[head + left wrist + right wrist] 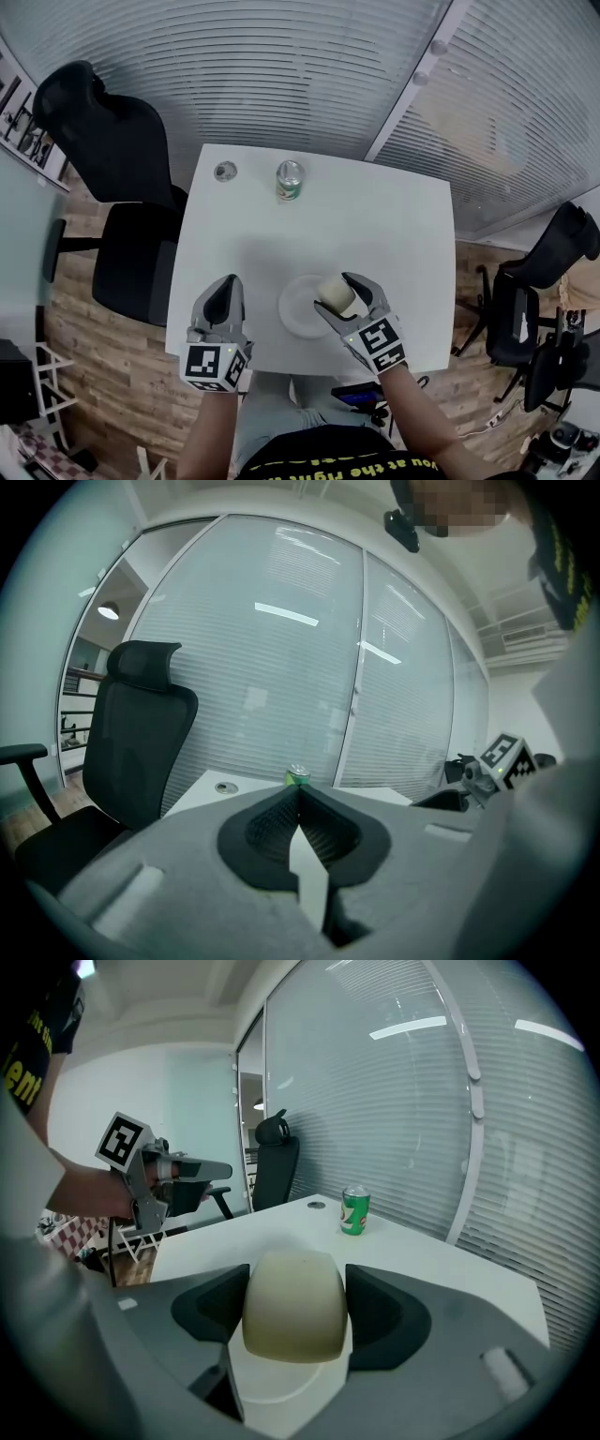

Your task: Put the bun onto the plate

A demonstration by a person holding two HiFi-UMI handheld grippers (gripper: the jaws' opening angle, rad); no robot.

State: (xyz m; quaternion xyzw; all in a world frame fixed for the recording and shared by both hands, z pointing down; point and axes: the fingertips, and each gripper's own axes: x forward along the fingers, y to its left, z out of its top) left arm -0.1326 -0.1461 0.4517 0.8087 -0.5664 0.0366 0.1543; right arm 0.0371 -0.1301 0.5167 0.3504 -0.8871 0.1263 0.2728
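White tabletop [403,225] stands against a curved glass wall with lowered blinds. Below it lies a wood-plank floor, and a black office chair [112,178] stands at its left side. A green can [290,180] stands near the far edge, with a small round fitting [225,171] just left of it.

The head view shows the pale bun [334,292] over the right part of the white plate [295,317], near the tabletop's near edge. Only the right gripper view shows the hold. The right claw [339,296] pinches the bun from both sides, with the plate directly beneath. Whether the bun touches the plate cannot be told.

The left gripper view alone shows the left claw [228,281] pressed together with nothing between its jaws, the tips in line with the can.

The left claw is held left of the plate, apart from it, and points away from the person. The right claw angles inward across the plate.
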